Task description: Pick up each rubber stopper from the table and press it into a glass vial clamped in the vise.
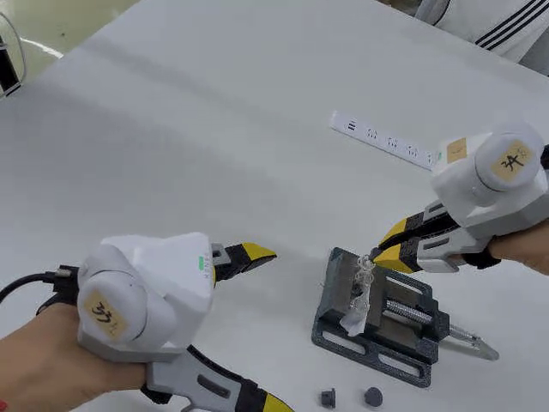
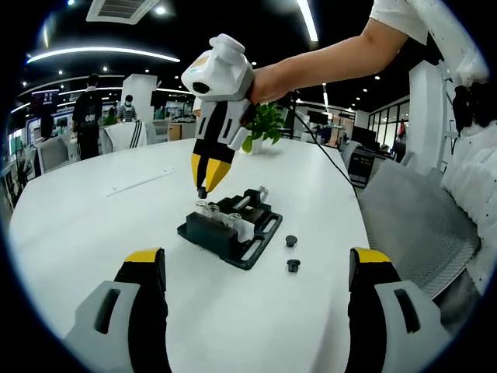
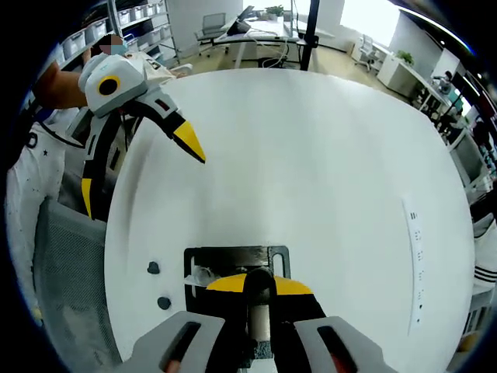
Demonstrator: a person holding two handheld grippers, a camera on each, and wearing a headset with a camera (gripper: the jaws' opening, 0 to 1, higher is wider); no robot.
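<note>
Because the dark metal vise (image 1: 336, 336) holds the clear glass vial (image 1: 364, 275) steady, the right tool (image 1: 376, 255) alone clenches a dark rubber stopper (image 3: 261, 280) just above the vise; the left tool (image 2: 256, 256) hangs released, well clear of it.

The right gripper (image 1: 375, 255), its fingers pinching a stopper (image 3: 260, 281), is crowding the top of the vise (image 1: 377, 313) at its far end. Two loose stoppers (image 1: 328, 397) (image 1: 372, 396) are sitting just near of the vise, and the power strip (image 1: 386, 140) is lying well beyond it. Leftward the surface (image 1: 214, 129) is lying open, with the left gripper (image 1: 279, 330) hovering there, fingers spread.
</note>
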